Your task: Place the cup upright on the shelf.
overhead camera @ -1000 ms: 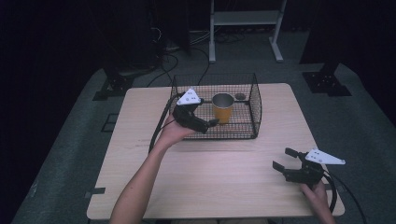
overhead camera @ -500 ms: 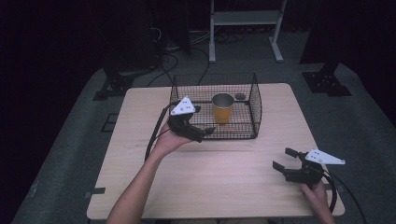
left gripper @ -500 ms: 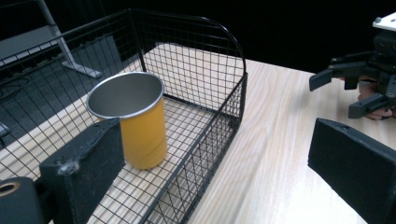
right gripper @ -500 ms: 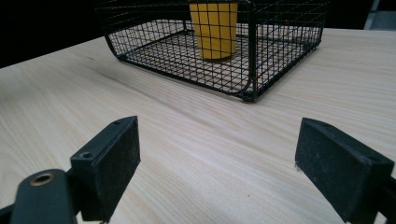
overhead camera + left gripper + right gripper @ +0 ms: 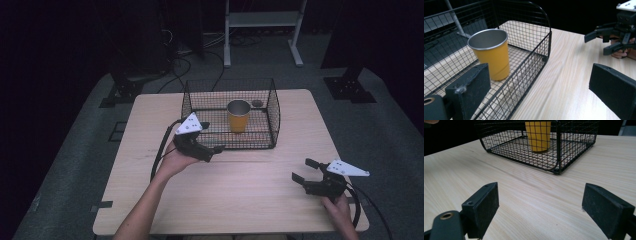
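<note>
**Yellow cup stands in wire basket as both tongs are held apart**

While the yellow metal cup with a silver rim stands upright on the floor of the black wire-mesh basket, the left tongs are seen just outside the basket's near wall, low over the pale wooden tabletop. Their jaws have just been closing a little, yet they are shown wide apart with nothing between them; in the left gripper view one jaw lies against the near mesh and the other hangs over bare wood, with the cup seen through the wire just beyond. The cup is touched by neither tongs.

A small dark round object is seen on the basket floor beside the cup, toward the far right corner; what it is cannot be told.

The right tongs are held near the tabletop's near right corner, well apart from the basket, jaws spread wide and empty. In the right gripper view the basket and the cup are shown farther off across bare wood.
</note>
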`<action>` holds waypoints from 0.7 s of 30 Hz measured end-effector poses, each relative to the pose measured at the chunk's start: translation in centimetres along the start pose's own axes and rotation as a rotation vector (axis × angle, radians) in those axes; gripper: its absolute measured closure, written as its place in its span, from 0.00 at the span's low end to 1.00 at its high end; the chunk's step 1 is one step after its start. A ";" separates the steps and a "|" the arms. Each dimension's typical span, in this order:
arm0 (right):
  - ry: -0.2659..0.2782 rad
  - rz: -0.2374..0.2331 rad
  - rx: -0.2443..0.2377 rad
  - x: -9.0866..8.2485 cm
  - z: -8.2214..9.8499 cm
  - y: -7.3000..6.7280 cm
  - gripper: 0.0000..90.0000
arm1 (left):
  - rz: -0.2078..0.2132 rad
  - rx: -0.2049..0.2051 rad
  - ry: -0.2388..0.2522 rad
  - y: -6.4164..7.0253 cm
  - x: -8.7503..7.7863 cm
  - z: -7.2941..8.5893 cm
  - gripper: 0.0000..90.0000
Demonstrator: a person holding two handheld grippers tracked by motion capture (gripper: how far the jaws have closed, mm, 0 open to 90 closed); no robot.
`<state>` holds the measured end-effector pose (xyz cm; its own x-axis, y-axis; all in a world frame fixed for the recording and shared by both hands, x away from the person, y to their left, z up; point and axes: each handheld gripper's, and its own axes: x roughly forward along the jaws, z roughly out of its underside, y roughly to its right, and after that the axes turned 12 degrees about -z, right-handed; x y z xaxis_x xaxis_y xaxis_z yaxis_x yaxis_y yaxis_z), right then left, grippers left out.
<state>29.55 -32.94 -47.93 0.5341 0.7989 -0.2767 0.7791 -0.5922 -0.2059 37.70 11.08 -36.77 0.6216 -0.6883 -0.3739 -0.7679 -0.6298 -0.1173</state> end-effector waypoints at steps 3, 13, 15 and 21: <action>0.000 0.003 0.000 0.0 0.0 0.0 0.14 | -0.010 0.006 0.001 0.3 -0.4 0.6 0.04; 0.000 0.004 -0.001 0.0 0.0 0.0 0.14 | -0.011 0.015 -0.003 1.1 -1.1 1.7 0.03; 0.000 0.004 -0.002 0.0 0.0 0.0 0.14 | -0.014 0.014 0.001 1.3 -1.3 1.9 0.04; -0.001 0.004 -0.001 0.0 0.0 0.0 0.14 | -0.014 -0.002 0.012 1.6 -1.7 2.7 0.04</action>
<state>29.55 -32.92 -47.92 0.5369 0.7965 -0.2780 0.7772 -0.5952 -0.2041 35.00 12.27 -38.78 0.6341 -0.6835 -0.3617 -0.7588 -0.6400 -0.1208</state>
